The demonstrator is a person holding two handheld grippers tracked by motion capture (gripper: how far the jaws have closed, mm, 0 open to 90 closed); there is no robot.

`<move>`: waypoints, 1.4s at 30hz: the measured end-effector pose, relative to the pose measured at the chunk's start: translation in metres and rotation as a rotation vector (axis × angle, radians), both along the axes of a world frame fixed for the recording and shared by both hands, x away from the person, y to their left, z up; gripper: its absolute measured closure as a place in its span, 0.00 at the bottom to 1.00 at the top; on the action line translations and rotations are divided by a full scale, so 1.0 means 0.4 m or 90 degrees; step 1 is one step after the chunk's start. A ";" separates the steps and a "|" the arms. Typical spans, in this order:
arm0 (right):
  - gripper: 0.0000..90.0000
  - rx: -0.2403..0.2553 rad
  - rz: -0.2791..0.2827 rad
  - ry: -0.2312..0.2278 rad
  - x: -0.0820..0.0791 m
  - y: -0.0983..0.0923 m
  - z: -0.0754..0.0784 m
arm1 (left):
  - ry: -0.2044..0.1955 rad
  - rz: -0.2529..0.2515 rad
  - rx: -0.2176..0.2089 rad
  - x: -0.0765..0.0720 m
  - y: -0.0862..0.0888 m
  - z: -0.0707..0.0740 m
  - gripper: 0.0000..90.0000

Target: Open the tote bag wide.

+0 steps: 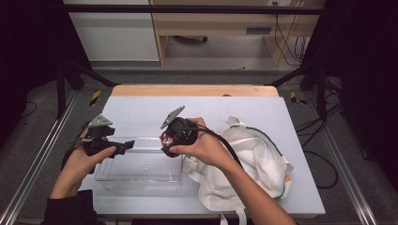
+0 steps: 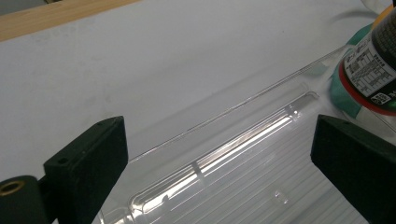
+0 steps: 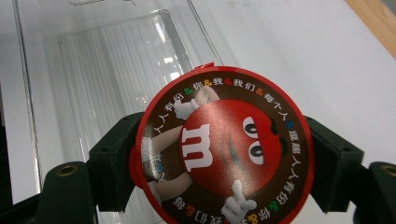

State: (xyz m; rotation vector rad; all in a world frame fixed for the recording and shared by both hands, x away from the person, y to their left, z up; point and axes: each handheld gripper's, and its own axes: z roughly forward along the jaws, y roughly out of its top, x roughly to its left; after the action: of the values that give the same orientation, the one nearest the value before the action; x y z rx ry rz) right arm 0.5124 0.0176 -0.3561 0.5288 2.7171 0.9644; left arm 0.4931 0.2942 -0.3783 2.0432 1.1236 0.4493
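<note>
While clamping candy tub (image 3: pixel 224 149), right claw (image 3: pixel 219 163) gapes wide.

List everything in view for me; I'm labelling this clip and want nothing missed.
candy tub: one, red lid with a cartoon face, held over the bin
bin: one, clear plastic, near-left of table
bag: one, white cloth with teal trim, near-right of table
table: one, white top with a wooden far edge
left gripper: one, black, open at the bin's left rim
right gripper: one, black, fingers shut on the candy tub
</note>
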 end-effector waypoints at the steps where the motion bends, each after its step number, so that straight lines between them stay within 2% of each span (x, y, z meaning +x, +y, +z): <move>1: 0.27 -0.002 0.002 -0.001 0.000 0.001 -0.001 | 0.000 0.000 0.001 0.000 0.001 0.000 0.04; 18: 0.27 0.000 0.019 -0.001 -0.014 0.015 -0.006 | 0.000 0.000 0.002 -0.001 0.002 0.001 0.04; 28: 0.27 -0.010 0.026 0.006 -0.013 0.023 -0.035 | 0.000 -0.003 0.002 -0.001 0.004 0.001 0.04; 42: 0.27 -0.018 0.023 0.008 -0.011 0.024 -0.055 | 0.001 -0.005 0.002 -0.002 0.004 0.002 0.04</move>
State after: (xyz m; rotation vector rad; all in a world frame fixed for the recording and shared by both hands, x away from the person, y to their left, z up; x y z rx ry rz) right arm 0.5081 0.0273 -0.3780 0.4838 2.7564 0.9324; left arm 0.4924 0.2959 -0.3776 2.0508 1.1158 0.4467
